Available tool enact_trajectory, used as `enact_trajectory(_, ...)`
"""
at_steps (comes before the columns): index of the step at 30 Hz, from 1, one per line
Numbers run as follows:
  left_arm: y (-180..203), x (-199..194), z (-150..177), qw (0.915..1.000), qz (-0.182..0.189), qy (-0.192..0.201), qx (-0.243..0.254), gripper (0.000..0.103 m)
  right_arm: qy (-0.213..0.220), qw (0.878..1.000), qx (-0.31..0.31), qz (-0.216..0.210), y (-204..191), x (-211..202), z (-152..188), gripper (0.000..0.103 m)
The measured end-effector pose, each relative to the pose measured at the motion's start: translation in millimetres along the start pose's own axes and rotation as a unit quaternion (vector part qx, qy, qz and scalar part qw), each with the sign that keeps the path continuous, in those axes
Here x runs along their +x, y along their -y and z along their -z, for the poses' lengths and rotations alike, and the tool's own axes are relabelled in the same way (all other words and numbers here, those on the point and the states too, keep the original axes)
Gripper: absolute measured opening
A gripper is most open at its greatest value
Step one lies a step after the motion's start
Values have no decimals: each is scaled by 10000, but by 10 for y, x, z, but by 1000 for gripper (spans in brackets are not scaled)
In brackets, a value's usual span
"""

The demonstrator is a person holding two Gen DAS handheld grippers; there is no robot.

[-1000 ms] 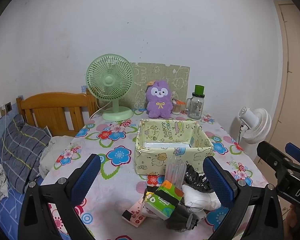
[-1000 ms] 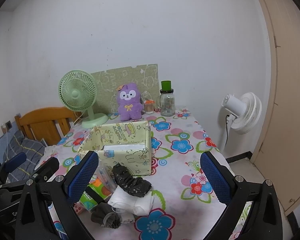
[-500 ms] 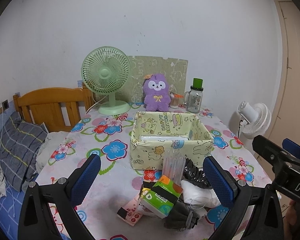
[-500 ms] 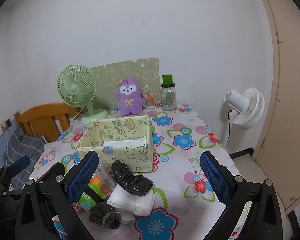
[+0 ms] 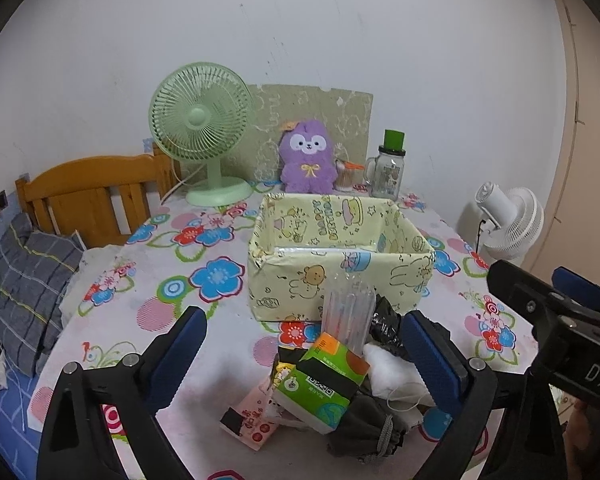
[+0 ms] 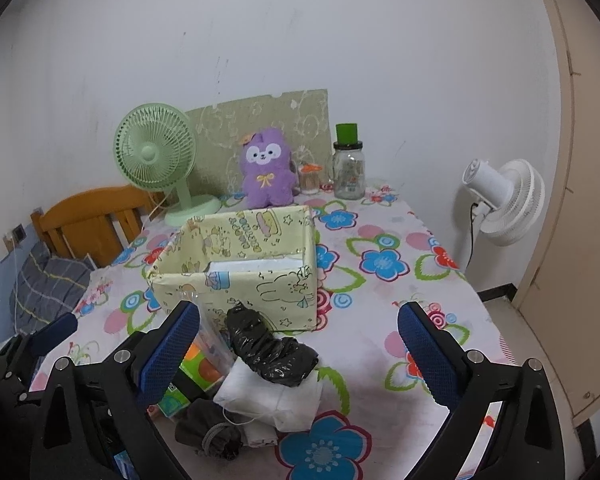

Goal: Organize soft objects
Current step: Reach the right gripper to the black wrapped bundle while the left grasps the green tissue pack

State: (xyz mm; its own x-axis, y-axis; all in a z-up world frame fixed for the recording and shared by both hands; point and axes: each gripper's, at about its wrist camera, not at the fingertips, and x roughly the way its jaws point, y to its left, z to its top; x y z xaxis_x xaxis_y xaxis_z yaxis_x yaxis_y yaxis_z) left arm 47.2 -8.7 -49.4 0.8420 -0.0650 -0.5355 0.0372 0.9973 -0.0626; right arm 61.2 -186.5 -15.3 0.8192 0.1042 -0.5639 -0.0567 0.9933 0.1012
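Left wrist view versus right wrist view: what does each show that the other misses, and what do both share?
Only the left wrist view shows the pink card packet at the pile's near edge and the full green tissue pack. Only the right wrist view shows the whole black plastic bag lying on the white cloth. Both share the yellow box, purple plush, green fan, and both grippers, left and right, open and empty.

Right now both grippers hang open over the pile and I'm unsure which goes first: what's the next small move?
Probably lower the right gripper onto the black plastic bag: it lies on top of the pile, between the open jaws, with the yellow box just behind.
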Motion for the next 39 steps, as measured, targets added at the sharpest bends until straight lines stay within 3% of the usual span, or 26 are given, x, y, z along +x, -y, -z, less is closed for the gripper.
enact_trajectory(39,2,672,364,9939,209,-1079,117,90,-1000,9944,-239,-235,-147,784,398,96)
